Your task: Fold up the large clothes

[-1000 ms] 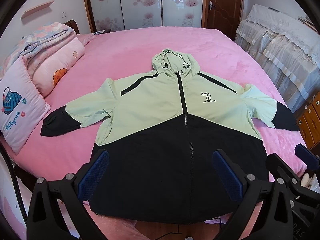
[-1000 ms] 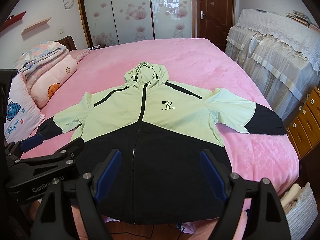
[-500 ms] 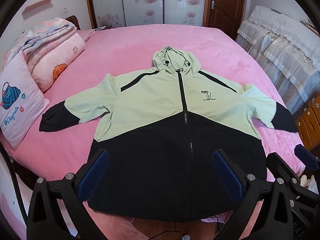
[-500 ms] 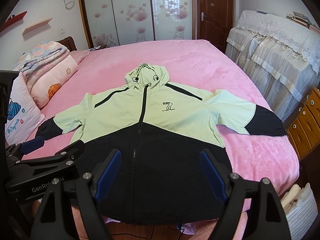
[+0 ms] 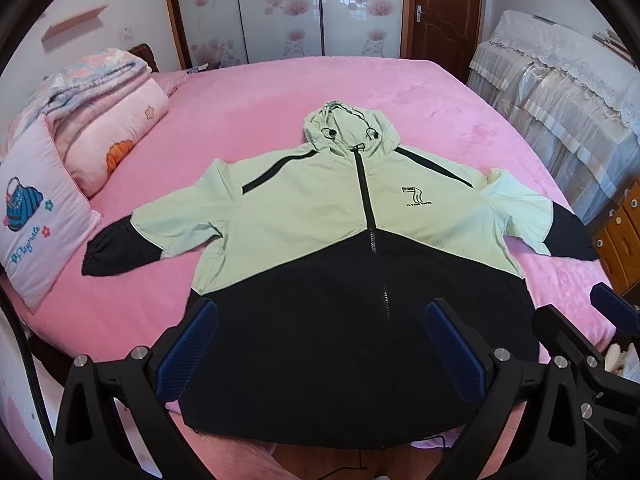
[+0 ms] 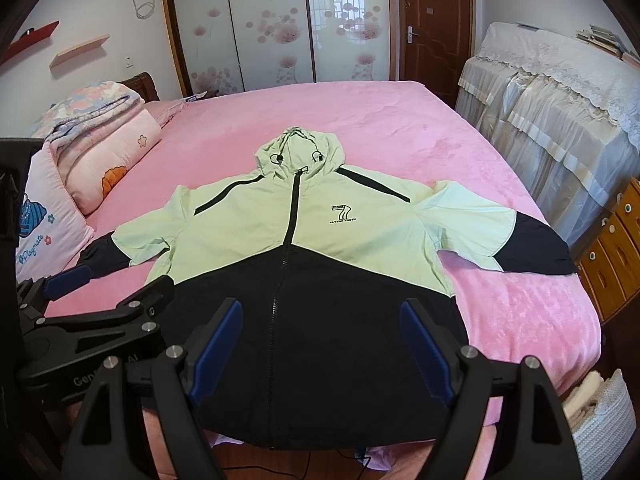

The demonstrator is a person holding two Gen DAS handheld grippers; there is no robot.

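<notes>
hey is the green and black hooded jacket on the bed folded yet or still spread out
Spread out. The light green and black hooded jacket lies flat, front up, zipped, on the pink bed, both sleeves out sideways, no fold visible.

Pink bed (image 5: 420,92) under spread-flat hooded jacket (image 5: 320,216), pillows (image 5: 36,208) and folded quilt (image 5: 100,92) at left.

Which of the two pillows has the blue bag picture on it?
The nearer pink pillow, leaning at the bed's left edge, printed "Playmate". The other pillow behind it shows an orange shape and a small flower outline instead.
</notes>
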